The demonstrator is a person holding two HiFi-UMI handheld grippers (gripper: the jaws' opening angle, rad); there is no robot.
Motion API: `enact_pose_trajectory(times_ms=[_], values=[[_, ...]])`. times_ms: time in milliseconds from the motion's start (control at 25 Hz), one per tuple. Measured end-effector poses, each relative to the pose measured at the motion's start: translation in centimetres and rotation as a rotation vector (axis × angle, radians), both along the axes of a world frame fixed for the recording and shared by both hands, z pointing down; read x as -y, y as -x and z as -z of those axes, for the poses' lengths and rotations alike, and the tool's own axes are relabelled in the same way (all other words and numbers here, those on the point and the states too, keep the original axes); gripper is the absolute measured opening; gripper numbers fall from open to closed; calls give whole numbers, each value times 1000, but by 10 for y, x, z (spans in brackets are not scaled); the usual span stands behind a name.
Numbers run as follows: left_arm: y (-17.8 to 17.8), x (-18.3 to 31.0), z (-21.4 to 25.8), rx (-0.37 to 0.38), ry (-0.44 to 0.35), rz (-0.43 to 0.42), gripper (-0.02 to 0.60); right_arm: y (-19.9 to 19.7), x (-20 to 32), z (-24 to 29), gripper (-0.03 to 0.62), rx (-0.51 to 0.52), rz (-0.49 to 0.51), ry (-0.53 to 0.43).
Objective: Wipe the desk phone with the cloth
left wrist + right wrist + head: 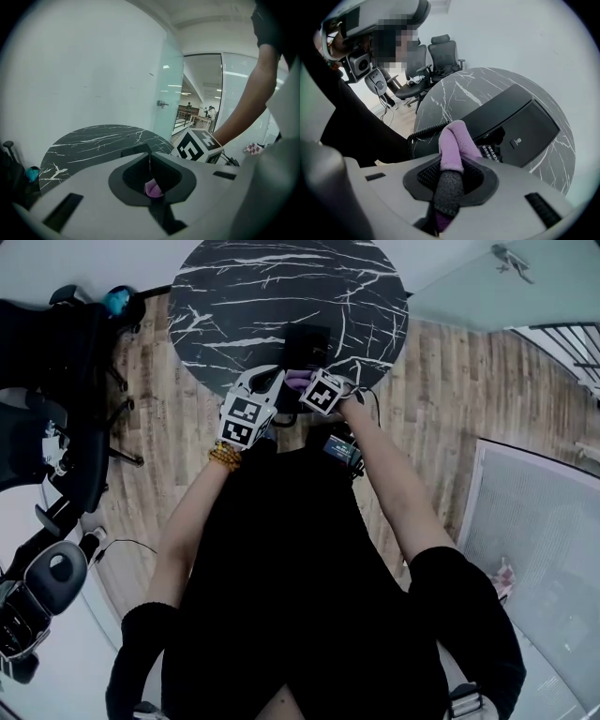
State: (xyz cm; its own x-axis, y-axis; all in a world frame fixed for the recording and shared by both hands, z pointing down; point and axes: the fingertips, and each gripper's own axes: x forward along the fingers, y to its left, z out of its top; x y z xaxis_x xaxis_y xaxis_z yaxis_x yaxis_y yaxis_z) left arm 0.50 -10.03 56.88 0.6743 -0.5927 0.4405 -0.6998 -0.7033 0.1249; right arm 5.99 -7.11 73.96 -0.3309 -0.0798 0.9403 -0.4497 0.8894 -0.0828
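The black desk phone sits on the near part of a round black marble table. In the right gripper view the phone lies just ahead, with its coiled cord at the left. My right gripper is shut on a purple cloth that sticks up out of its jaws, close above the phone's keypad. My left gripper has its jaws together, with a purple bit of the cloth caught between them. In the head view both grippers meet at the cloth by the table's near edge.
Black office chairs stand on the wood floor to the left of the table, and they also show in the right gripper view as chairs behind it. A glass wall with a door handle stands beyond the table. A white panel lies at the right.
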Motion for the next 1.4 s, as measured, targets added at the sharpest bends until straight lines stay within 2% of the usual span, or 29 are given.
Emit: enact_pose_trajectory(times_ms=[480, 560, 680, 760, 960, 1200, 1400], values=[[1, -2, -2, 1, 6, 4, 21, 3, -6, -1, 81, 13, -9, 31], [-1, -3, -2, -1, 8, 2, 21, 2, -8, 0, 83, -4, 17, 34], [-1, -2, -1, -6, 6, 4, 21, 6, -7, 10, 89, -4, 140, -36], [0, -3, 0, -8, 4, 6, 21, 7, -3, 18, 91, 46, 164, -68], [4, -3, -4, -8, 11, 12, 21, -12, 38, 52, 91, 121, 93, -180], [1, -3, -4, -3, 11, 4, 21, -41, 110, 91, 91, 57, 59, -408], [2, -3, -5, 2, 16, 13, 21, -50, 139, 98, 91, 15, 29, -454]])
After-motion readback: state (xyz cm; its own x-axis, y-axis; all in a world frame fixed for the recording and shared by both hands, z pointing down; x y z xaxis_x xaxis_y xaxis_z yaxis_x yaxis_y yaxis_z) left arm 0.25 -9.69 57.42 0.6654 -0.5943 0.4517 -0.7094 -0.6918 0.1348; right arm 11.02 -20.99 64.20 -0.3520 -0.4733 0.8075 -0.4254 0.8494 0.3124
